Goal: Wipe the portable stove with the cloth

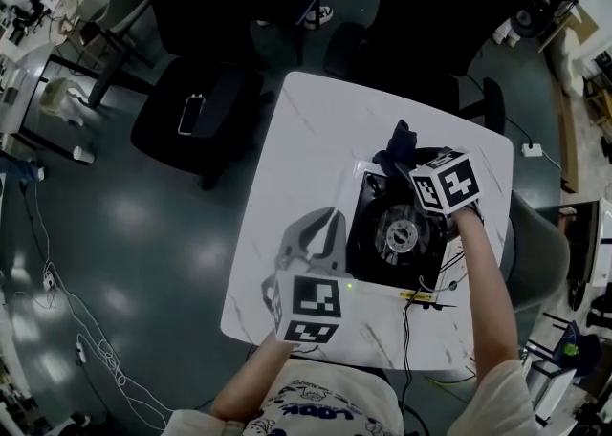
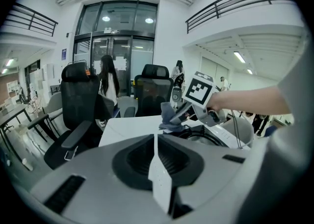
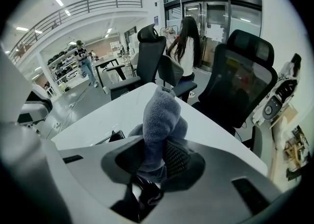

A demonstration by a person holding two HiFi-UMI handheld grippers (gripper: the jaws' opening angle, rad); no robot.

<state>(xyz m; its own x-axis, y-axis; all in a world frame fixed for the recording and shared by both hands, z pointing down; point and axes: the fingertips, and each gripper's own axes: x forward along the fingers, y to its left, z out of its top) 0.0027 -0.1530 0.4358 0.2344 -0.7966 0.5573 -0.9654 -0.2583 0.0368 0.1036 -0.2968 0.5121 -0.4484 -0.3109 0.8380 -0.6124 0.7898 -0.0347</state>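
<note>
The portable stove (image 1: pixel 397 233) is black with a round burner and sits on the right half of the white marble table (image 1: pixel 296 157). My right gripper (image 1: pixel 402 152) hangs over the stove's far edge, shut on a grey-blue fluffy cloth (image 1: pixel 400 138). In the right gripper view the cloth (image 3: pixel 159 115) stands bunched up between the jaws of the right gripper (image 3: pixel 154 154). My left gripper (image 1: pixel 325 224) rests on the table just left of the stove, shut and holding nothing. From the left gripper (image 2: pixel 156 142) I see the cloth (image 2: pixel 169 117) held above the stove (image 2: pixel 206 137).
Black office chairs (image 1: pixel 206 109) stand at the table's far side; one carries a phone (image 1: pixel 191 114). Cables (image 1: pixel 421 295) lie at the stove's near side. A grey chair (image 1: pixel 535 243) is at the right. A person (image 2: pixel 108 88) stands in the background by glass doors.
</note>
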